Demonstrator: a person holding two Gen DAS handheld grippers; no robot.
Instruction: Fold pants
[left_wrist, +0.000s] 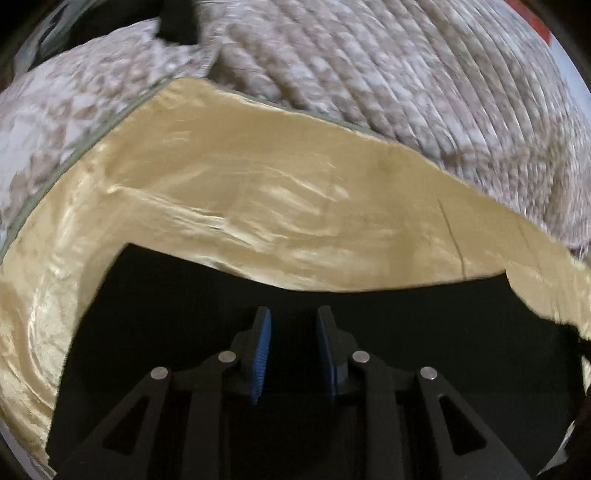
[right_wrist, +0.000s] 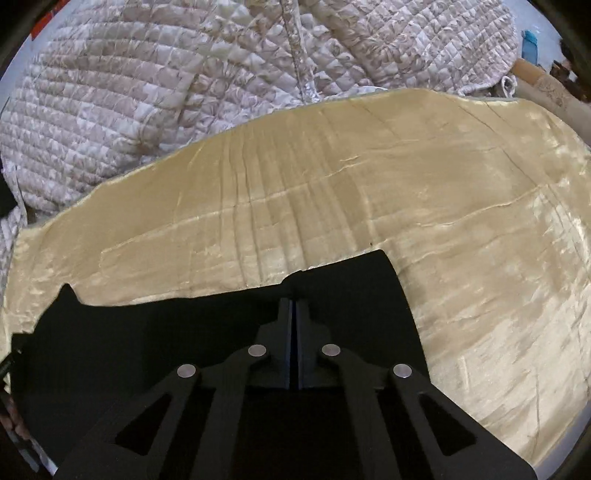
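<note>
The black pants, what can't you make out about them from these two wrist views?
- Black pants: left wrist view, near end hidden behind the left gripper; fabric too dark to show folds.
- Right wrist view: pants run under the right gripper; whether its shut fingers pinch cloth cannot be told.
- Quilt: blurred in the left view.

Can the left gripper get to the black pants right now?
Probably yes. The left gripper hangs just over the black pants with its jaws apart and nothing between them. Nothing lies on top of the pants there, only the shiny yellow cloth beyond them.
</note>
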